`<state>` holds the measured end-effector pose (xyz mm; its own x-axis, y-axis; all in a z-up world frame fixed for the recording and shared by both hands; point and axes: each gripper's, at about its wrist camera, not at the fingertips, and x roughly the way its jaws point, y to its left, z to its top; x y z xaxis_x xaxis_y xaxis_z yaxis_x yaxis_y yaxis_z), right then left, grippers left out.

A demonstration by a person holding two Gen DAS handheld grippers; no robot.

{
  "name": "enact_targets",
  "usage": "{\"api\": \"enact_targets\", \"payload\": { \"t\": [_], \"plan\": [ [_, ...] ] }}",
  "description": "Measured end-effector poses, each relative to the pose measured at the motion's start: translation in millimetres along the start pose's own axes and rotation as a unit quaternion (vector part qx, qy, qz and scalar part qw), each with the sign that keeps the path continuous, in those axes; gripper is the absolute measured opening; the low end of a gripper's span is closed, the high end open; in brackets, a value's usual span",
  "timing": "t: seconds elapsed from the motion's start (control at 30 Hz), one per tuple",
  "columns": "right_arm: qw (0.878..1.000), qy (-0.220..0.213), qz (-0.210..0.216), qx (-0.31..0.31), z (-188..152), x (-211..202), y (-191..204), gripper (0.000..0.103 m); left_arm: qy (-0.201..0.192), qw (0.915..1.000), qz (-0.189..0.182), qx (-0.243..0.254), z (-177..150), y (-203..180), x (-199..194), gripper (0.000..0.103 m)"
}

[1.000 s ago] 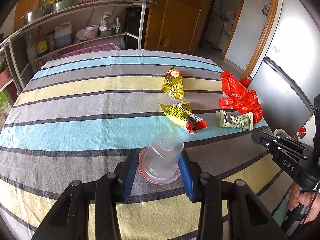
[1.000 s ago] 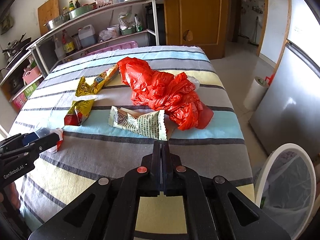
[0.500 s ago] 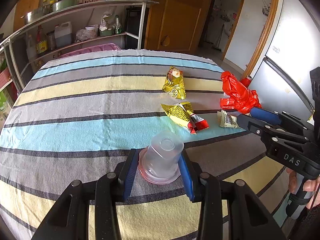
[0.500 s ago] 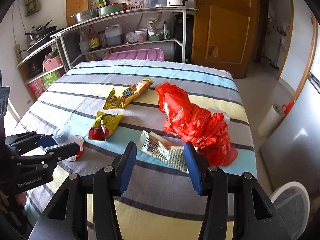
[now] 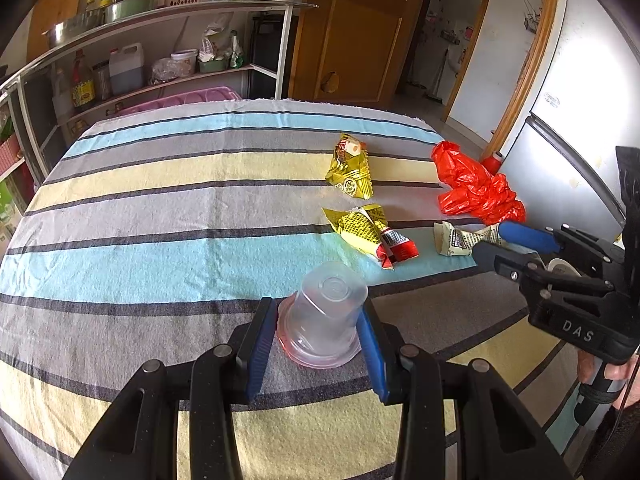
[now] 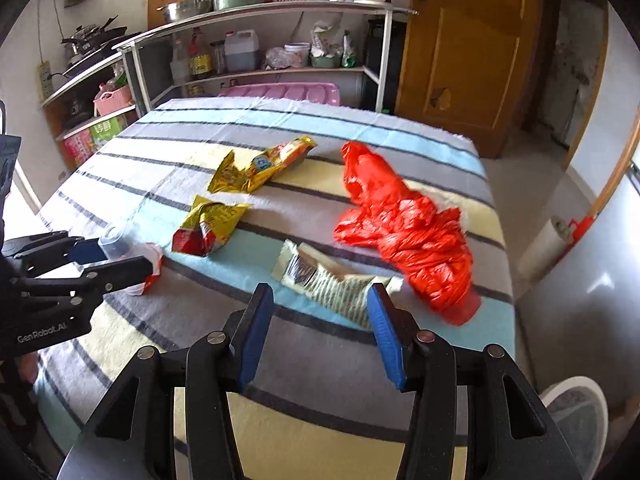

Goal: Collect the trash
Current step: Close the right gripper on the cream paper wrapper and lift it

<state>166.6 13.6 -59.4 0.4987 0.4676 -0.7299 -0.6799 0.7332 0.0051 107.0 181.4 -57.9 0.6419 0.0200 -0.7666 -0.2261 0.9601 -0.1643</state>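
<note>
Two grippers work over the striped tablecloth. The left gripper has its blue pads on either side of an upturned clear plastic cup with a reddish rim; the pads sit against or just beside the cup's flared base (contact cannot be confirmed). The right gripper has its jaws spread wide, and the near end of a pale printed wrapper lies between the fingertips, reaching toward the right pad without being gripped. A crumpled red plastic bag lies just beyond that wrapper on the right. Two yellow snack wrappers, one with a red end and one farther back, lie to the left.
</note>
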Motion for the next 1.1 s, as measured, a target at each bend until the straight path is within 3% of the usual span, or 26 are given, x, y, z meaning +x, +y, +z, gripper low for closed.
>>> {"api": "enact_targets", "payload": {
  "t": [0.1,0.23,0.4,0.57,0.77,0.87,1.1],
  "plan": [
    [1.000,-0.004,0.019,0.003,11.5,6.4,0.3,0.050,0.000,1.0000,0.003,0.004,-1.3,-0.4,-1.5,0.041],
    [0.999,0.035,0.014,-0.021,13.3,29.4,5.4,0.050,0.000,1.0000,-0.001,0.001,-1.0,1.5,-2.3,0.041],
    [0.998,0.052,0.040,-0.018,6.1,22.7,1.0,0.050,-0.001,1.0000,-0.001,0.003,-1.5,0.9,-2.6,0.041],
    [0.996,0.071,0.020,-0.053,-6.2,18.3,7.1,0.050,0.000,1.0000,-0.003,0.000,-0.6,0.1,-1.9,0.041],
    [0.995,0.080,0.026,-0.054,-16.5,8.1,8.9,0.051,-0.001,1.0000,-0.002,0.001,-1.3,0.2,-2.2,0.041],
    [0.997,0.057,0.010,-0.055,-23.3,-4.9,7.4,0.051,-0.001,1.0000,-0.004,0.000,-1.1,0.2,-2.0,0.041],
    [0.997,0.054,0.019,-0.046,-32.7,-3.6,1.0,0.052,0.000,1.0000,-0.003,0.002,-0.2,-0.3,-1.8,0.041]
  ]
}}
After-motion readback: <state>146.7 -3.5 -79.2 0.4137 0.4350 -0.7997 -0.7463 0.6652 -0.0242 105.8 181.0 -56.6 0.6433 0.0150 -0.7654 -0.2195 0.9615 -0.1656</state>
